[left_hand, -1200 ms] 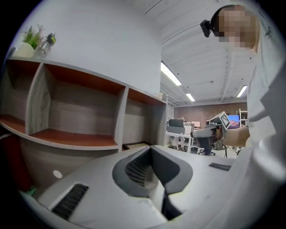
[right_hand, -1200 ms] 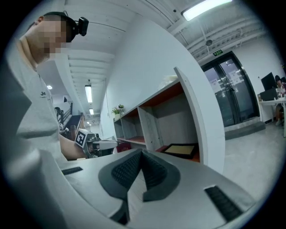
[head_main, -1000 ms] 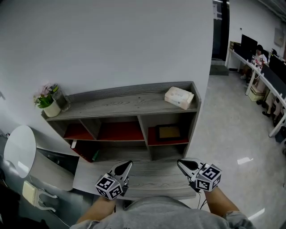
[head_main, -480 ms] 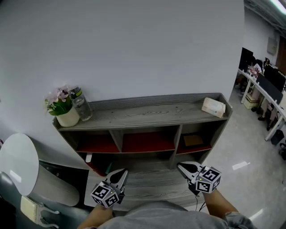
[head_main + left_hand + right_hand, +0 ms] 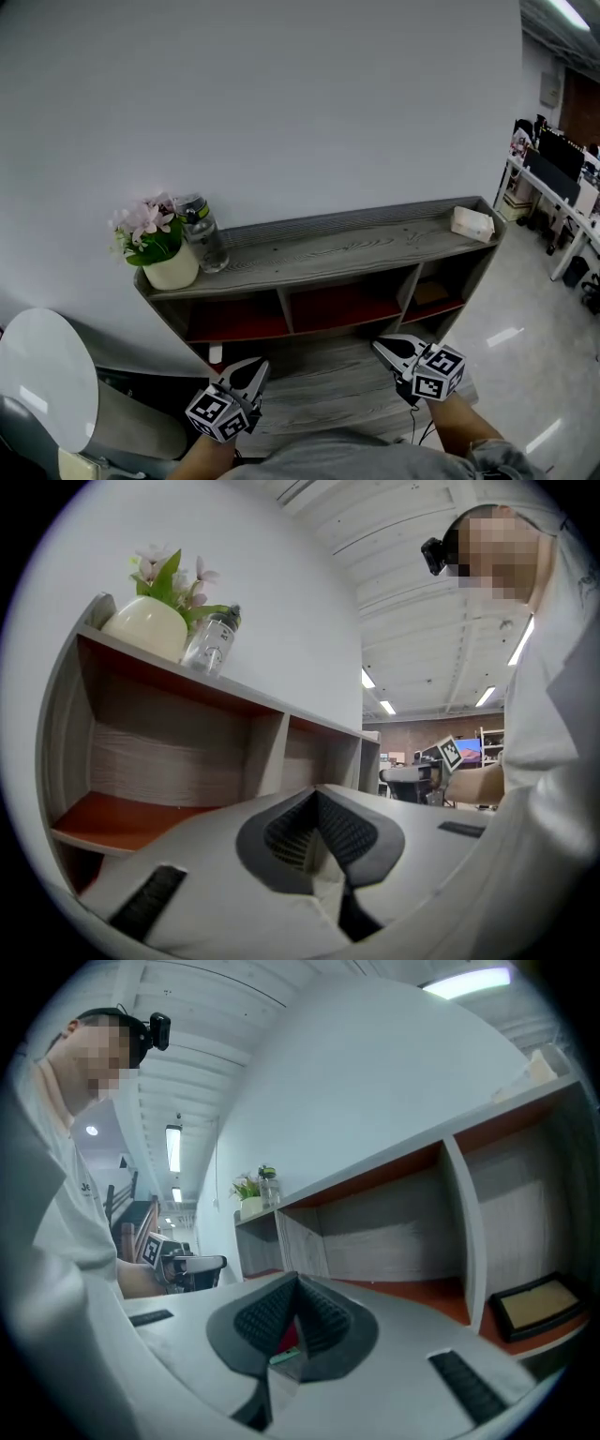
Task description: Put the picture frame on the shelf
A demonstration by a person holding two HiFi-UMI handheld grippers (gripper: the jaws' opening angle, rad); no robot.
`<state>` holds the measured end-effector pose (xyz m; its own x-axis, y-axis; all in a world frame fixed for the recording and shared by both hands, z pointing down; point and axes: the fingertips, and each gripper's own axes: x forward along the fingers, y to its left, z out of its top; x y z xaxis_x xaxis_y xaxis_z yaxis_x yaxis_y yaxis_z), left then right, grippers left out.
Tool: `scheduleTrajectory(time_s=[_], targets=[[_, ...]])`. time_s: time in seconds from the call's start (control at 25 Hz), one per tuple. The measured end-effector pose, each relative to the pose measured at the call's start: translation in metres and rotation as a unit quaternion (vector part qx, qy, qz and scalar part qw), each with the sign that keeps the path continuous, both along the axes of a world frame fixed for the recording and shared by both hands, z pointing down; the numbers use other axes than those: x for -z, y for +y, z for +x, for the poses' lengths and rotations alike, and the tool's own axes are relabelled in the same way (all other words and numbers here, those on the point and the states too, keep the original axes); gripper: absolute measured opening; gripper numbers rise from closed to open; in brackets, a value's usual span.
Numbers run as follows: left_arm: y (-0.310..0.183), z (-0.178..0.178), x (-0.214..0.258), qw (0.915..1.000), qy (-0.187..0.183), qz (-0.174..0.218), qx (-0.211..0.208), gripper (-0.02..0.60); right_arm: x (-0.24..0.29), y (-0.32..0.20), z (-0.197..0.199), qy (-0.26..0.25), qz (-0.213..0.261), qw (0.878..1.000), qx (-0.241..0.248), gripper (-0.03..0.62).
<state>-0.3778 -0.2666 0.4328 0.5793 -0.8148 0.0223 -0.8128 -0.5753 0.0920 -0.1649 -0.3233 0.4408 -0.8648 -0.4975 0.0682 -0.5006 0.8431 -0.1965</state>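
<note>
Left gripper [image 5: 247, 367] lower left of head view, jaws pressed together, empty, right gripper [image 5: 386, 345] lower right, jaws also together, empty, picture frame [image 5: 430, 292] flat in rightmost compartment of shelf [image 5: 347, 251], right of centre, apart from both.

Brightly, evenly lit from ceiling strips [image 5: 570, 13] right of the shelf [image 5: 328, 251]; soft shadow under its top. Glare on floor [image 5: 506, 336] beside it. Fisheye-bent, dark-cornered gripper views.

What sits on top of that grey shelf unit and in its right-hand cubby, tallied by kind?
Potted flowers: 1
Clear bottle: 1
Pale box: 1
Picture frame: 1
Total: 4
</note>
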Motion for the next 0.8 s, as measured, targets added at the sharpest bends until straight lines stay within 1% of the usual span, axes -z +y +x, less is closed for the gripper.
scheduleTrajectory(time_s=[0.12,0.28,0.4,0.56,0.68,0.8], targets=[[-0.006,0.002,0.011,0.9999,-0.007,0.007,-0.010,0.011,0.006,-0.003,-0.006,0.000,0.005,1.000,0.007,0.009],[-0.018,0.019,0.027,0.9997,-0.007,0.023,-0.001,0.011,0.016,-0.016,0.000,0.005,0.013,1.000,0.027,0.009],[-0.025,0.035,0.033,0.9993,0.001,0.032,0.019,0.011,0.023,-0.031,0.012,0.010,0.013,0.999,0.039,0.009],[-0.035,0.048,0.040,0.9983,0.024,0.038,0.038,0.011,0.036,-0.046,0.029,0.009,0.028,0.998,0.052,0.008],[-0.040,0.053,0.042,0.9979,0.030,0.039,0.042,0.011,0.042,-0.053,0.036,-0.002,0.031,0.998,0.055,0.008],[-0.040,0.054,0.041,0.9980,0.035,0.033,0.042,0.011,0.040,-0.053,0.035,-0.001,0.036,0.998,0.054,0.006]])
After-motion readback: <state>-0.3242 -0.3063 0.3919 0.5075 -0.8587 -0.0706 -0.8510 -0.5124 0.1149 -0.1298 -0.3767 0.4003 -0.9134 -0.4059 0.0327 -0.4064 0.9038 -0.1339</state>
